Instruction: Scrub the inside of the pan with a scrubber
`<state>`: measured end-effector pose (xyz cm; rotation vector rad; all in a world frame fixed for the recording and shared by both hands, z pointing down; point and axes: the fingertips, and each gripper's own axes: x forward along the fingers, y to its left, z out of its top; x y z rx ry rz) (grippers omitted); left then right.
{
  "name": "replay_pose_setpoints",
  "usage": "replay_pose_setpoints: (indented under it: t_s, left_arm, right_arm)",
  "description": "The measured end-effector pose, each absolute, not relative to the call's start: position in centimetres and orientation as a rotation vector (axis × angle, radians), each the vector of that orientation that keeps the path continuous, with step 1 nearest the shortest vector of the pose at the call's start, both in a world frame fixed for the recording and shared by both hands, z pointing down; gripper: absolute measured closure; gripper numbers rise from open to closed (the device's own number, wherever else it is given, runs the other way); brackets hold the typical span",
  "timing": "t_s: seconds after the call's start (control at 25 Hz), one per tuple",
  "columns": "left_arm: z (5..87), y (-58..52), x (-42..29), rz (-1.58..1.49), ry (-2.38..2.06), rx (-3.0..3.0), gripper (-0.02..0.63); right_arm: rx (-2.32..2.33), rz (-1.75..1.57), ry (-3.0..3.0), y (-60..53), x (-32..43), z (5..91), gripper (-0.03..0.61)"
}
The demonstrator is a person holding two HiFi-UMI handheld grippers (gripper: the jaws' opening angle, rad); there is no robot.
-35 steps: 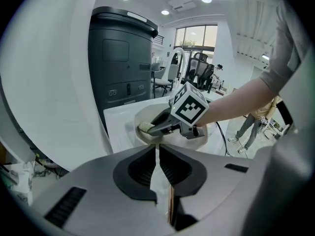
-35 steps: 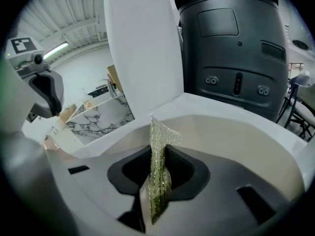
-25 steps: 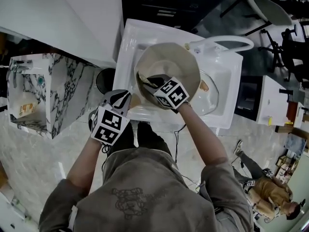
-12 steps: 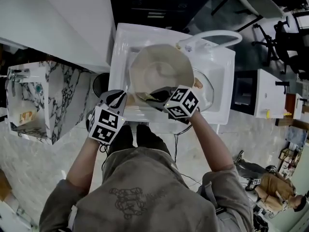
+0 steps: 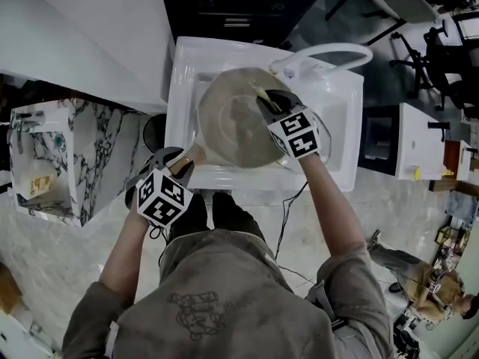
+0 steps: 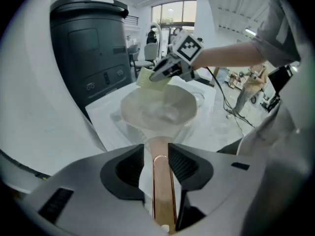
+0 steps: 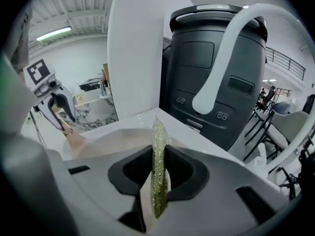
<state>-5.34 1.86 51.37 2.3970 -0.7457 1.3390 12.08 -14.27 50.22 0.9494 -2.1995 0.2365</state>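
Observation:
A beige pan (image 5: 232,126) sits in the white sink (image 5: 340,137), its copper-coloured handle (image 5: 196,154) pointing toward me. My left gripper (image 5: 178,161) is at the handle's end. Its jaws have just been opening: in the left gripper view the handle (image 6: 162,181) lies between the pads with a gap on its left side. My right gripper (image 5: 267,99) is over the pan's far right rim, shut on a thin yellow-green scrubber (image 7: 158,156) that pokes out past the jaws. In the left gripper view the scrubber (image 6: 147,77) hangs above the pan (image 6: 160,109).
A white curved faucet (image 5: 329,53) arches over the sink's far right corner, close to my right gripper. A dark bin (image 7: 216,58) stands behind the sink. A marble-patterned counter (image 5: 82,148) is at the left. A clear dish (image 5: 320,142) lies in the sink beside the pan.
My right gripper has carried the scrubber from the pan's near side up to its far right rim by the faucet. The left gripper has drawn back slightly along the handle.

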Motion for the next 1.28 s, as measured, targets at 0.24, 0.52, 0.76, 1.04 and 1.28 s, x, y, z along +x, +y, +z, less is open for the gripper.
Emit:
replay_pose_setpoints:
  t_s: [0.24,0.52,0.76,1.04,1.28]
  left_arm:
    - [54.0,4.0,-6.1,1.517,-0.617,2.335,0.402]
    - [55.9,4.0,-7.0,1.556,-0.63,2.254,0.402]
    - [56.9,4.2,-7.4,1.562,-0.618,2.224,0.411]
    - [56.8,3.8,-7.3,1.544,-0.631,2.231,0.453]
    - [56.9,3.8,-7.3,1.547,-0.602,2.232,0.454]
  right_arm:
    - [1.069,0.133,-2.075,-16.7,13.2,53.2,0.495]
    - [1.161,-0.03,-1.924,-18.8,13.9,55.3,0.495]
    - [1.088,-0.12,-1.892,-18.5,12.0,57.1,0.492]
    - [0.965,-0.093,-1.85,-17.9,11.7,59.5,0.486]
    - [0.806,0.004,-1.827,-15.0,11.0,62.8,0.489]
